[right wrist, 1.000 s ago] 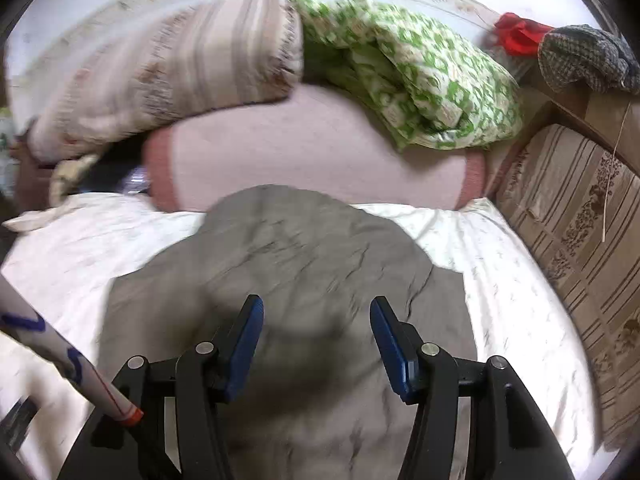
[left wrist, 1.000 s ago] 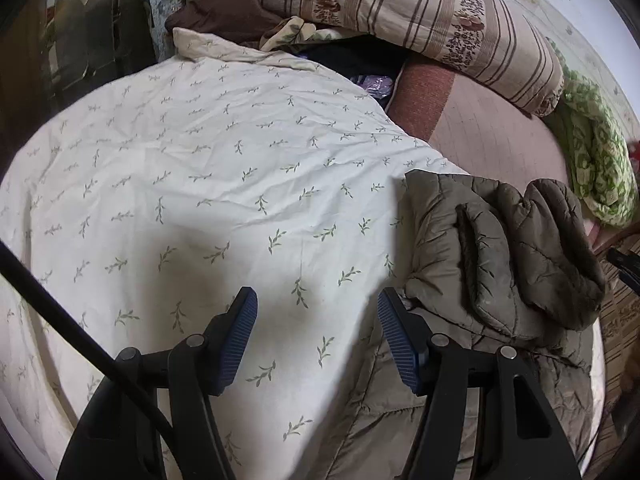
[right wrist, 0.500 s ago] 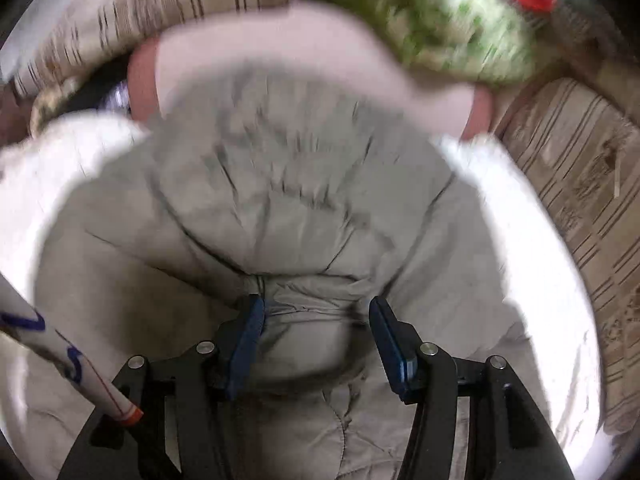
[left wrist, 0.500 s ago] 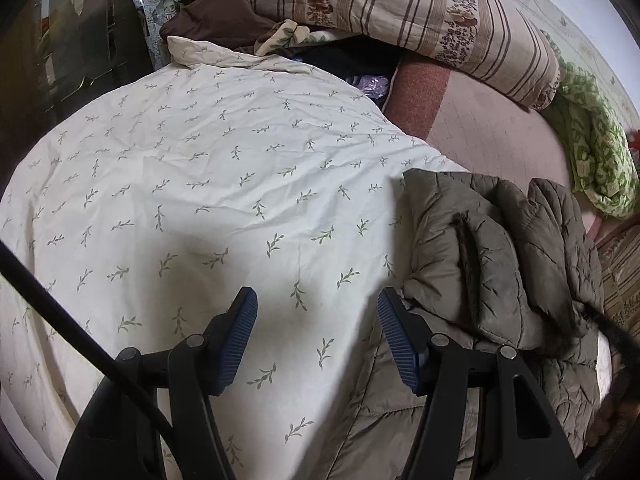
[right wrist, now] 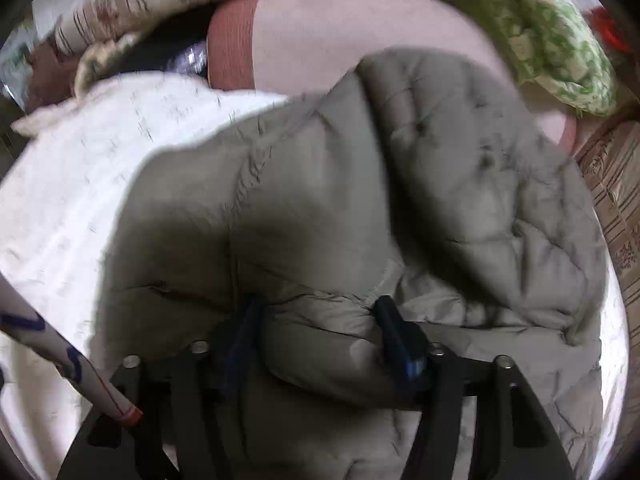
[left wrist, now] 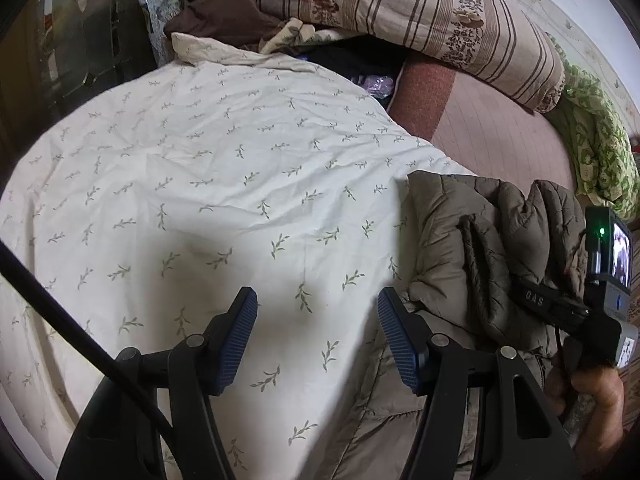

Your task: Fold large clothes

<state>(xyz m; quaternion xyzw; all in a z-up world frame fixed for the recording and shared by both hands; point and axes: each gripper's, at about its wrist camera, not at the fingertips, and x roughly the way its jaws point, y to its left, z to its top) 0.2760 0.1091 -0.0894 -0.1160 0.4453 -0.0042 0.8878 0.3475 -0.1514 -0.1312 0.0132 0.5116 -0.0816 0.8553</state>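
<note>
Under everything lies the cream bedspread (left wrist: pixel 200 184) with its small leaf sprigs, and it covers most of the bed in front of you. At the head end sit the striped pillow (left wrist: pixel 400 12), the pink mat (left wrist: pixel 500 132) and the green patterned quilt (left wrist: pixel 600 152), all well clear of your work.

The olive quilted jacket (right wrist: pixel 320 208) is the thing you are folding. It lies on the bedspread at the right side of the bed, bunched into a thick bundle with one padded part doubled over the body.

Your right gripper (right wrist: pixel 316 320) has come down onto it in the last second: a moment ago it stood above the jacket with nothing between the fingers, and now a puffy roll of the fabric sits between them. The jaws have just been opening wider, about half spread, and the view is too blurred for you to say whether the pads press the roll or merely straddle it. I judge you are either letting go of a finished fold or settling for a fresh grasp.

Your left gripper (left wrist: pixel 318 336) hangs over bare bedspread just beside the jacket's near edge, jaws about half apart and holding nothing. It has not shifted, so the left edge is untouched.
</note>
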